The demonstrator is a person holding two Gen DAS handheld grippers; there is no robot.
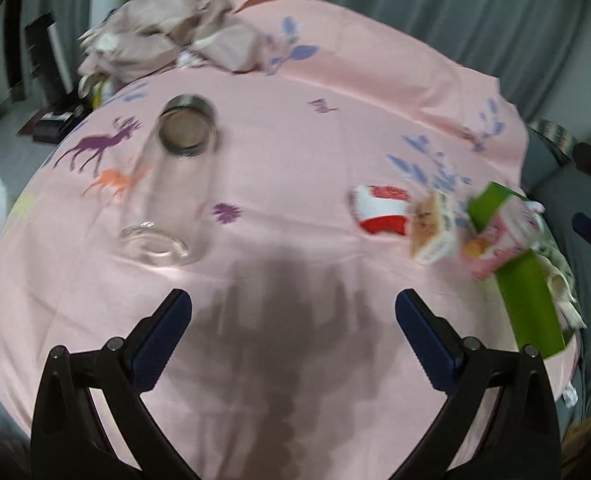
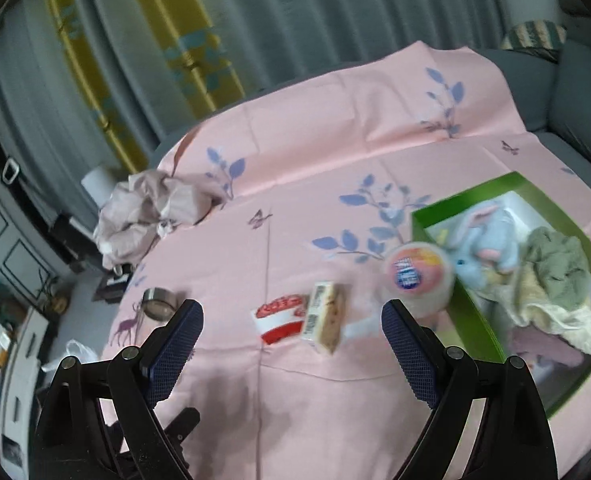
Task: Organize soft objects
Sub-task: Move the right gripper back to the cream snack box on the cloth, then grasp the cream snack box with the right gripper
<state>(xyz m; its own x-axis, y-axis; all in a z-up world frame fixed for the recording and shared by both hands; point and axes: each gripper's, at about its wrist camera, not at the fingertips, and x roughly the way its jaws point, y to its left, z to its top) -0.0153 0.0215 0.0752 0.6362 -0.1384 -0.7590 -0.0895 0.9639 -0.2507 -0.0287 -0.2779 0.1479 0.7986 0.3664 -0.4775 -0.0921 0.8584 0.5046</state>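
- Black, hinged fingers of the left gripper (image 1: 293, 312) fill the near edge of its view, tipped with dark blue, finely ribbed pads (image 1: 157, 344); the jaws stand wide apart with nothing between them, above bare pink tablecloth (image 1: 295, 152) and their own shadow.
- Ahead and left of that gripper lies a clear glass jar (image 1: 167, 184) on its side, its round metal-rimmed mouth facing away.
- Ahead and right of it sit a red-and-white packet (image 1: 379, 212), a tan rectangular carton (image 1: 433, 228) and a green box (image 1: 527, 276), all blurred.
- Far ahead, at the cloth's edge, rests a crumpled heap of pale mauve fabric (image 1: 163, 40).
- Right gripper (image 2: 291, 328) is likewise spread wide and empty, tilted downward over the smooth, creased cloth.
- Just beyond its right finger stands a round tub (image 2: 417, 276) with an orange-and-blue lid, touching the green box (image 2: 475, 332).
- Inside that box lie a fluffy light-blue plush toy (image 2: 483, 248), an olive rumpled cloth (image 2: 563, 268) and a cream one (image 2: 551, 316).
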